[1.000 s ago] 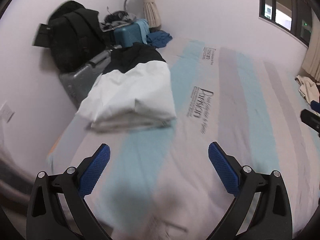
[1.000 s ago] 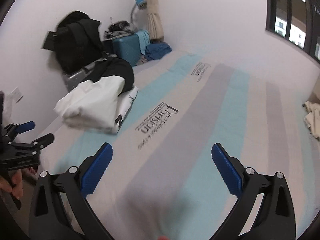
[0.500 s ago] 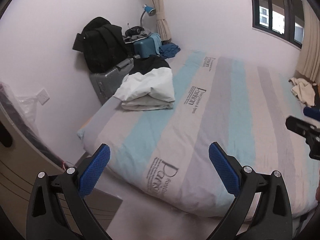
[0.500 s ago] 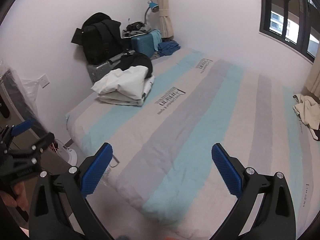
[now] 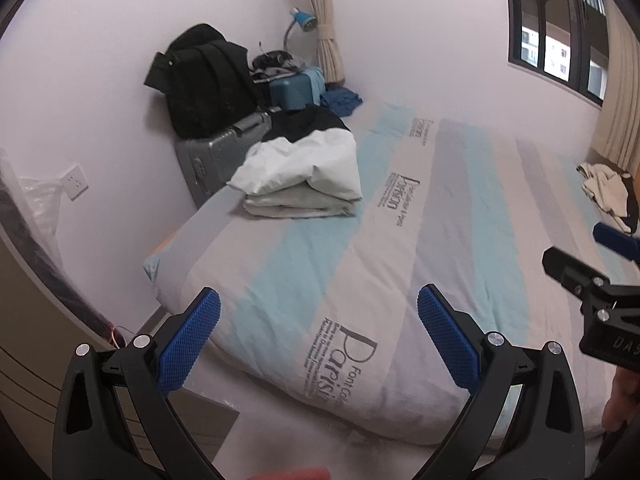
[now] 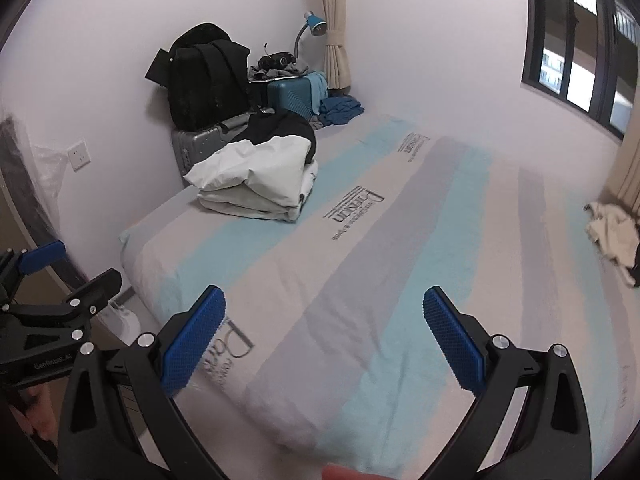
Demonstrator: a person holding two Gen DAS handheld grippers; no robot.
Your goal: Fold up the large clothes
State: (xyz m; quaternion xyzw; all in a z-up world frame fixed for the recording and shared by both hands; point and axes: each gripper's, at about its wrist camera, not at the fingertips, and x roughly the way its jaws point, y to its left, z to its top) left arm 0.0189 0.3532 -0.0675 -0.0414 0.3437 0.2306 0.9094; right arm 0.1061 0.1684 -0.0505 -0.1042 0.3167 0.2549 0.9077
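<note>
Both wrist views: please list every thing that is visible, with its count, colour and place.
mattress: one, striped blue, grey and white, centre.
folded clothes: one stack, white and black, mattress far-left corner.
crumpled garment: one, cream, mattress right edge.
backpack: one, black, on the grey suitcase.
grey suitcase: one, beside the mattress.
teal suitcase: one, far corner.
blue clothes: one heap, beside the teal suitcase.
lamp: one, blue, corner.
left gripper: open, empty.
right gripper: open, empty.
</note>
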